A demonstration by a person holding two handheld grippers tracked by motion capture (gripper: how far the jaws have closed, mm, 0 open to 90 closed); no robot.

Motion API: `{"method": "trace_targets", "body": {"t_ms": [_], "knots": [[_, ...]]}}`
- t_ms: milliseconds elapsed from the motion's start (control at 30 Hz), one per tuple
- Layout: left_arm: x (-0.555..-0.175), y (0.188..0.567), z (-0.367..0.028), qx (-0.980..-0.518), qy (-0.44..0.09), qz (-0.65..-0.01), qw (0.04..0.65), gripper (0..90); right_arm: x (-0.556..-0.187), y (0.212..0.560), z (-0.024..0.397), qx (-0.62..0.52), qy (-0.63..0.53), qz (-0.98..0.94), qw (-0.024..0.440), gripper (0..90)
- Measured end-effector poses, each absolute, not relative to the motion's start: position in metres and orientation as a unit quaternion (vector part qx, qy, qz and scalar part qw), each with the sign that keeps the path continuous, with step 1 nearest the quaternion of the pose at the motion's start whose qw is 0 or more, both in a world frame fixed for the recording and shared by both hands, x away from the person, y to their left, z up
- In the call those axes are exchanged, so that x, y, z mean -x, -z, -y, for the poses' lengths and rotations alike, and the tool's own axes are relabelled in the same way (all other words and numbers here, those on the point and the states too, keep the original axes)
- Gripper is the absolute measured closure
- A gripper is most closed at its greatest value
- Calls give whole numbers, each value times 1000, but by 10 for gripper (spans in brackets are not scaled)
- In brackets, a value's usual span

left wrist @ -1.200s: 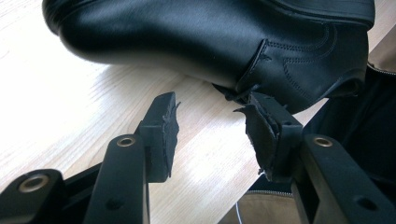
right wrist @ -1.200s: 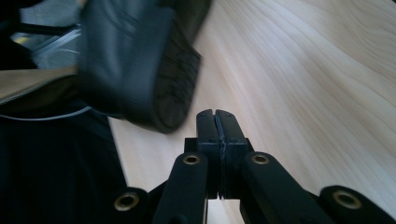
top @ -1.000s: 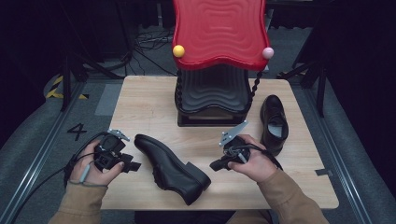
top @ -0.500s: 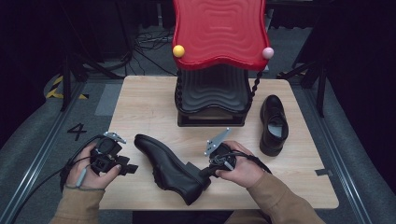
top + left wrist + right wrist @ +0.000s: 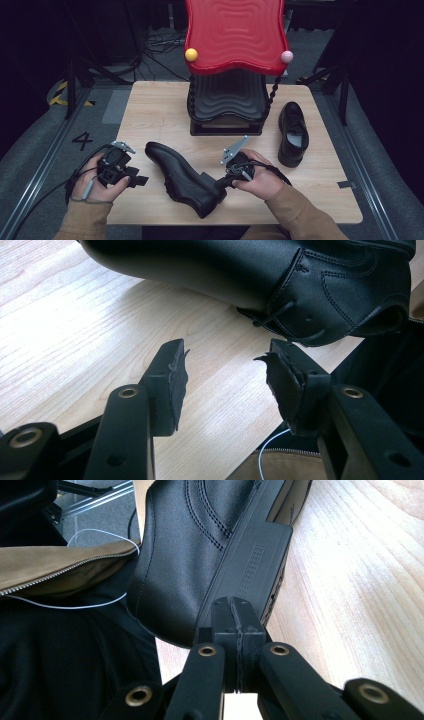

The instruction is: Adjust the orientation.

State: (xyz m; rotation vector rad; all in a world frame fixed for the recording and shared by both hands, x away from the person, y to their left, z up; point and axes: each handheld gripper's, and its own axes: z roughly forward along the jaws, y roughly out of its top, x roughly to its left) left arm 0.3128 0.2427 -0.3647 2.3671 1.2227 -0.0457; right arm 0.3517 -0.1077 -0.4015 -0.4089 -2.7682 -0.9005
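A black leather shoe point(image 5: 182, 175) lies on its side on the wooden table point(image 5: 150, 115), toe toward the far left and heel toward the near edge. My right gripper point(image 5: 220, 184) is shut with nothing between its jaws. In the right gripper view its closed tips point(image 5: 236, 617) rest against the shoe's heel block point(image 5: 250, 565). My left gripper point(image 5: 139, 179) stands open just left of the shoe. In the left gripper view its pads point(image 5: 172, 377) are apart over bare wood, with the shoe point(image 5: 240, 270) a little beyond them. A second black shoe point(image 5: 292, 132) stands upright at the right.
A red wavy-topped stand point(image 5: 235, 35) on a black ribbed base point(image 5: 227, 107) occupies the table's far middle, with a yellow ball point(image 5: 191, 54) and a pink ball point(image 5: 286, 56) at its corners. Brown sleeves point(image 5: 295, 215) reach in over the near edge.
My right gripper has swung left from beside the upright shoe to the heel of the lying shoe. The left gripper and both shoes have stayed put.
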Motion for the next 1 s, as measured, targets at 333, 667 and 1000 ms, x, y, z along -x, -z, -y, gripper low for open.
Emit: {"method": "trace_targets", "body": {"t_ms": [333,667,1000], "knots": [[-313,365,-243,-863,16,-446,236,507,-356,401,112,151,305,935,98,900],[-315,366,-241,-865,16,-443,236,508,-372,407,127,185,277,943,7,900],[-317,367,-241,-865,18,-442,236,506,-399,436,148,237,245,940,0,900]]}}
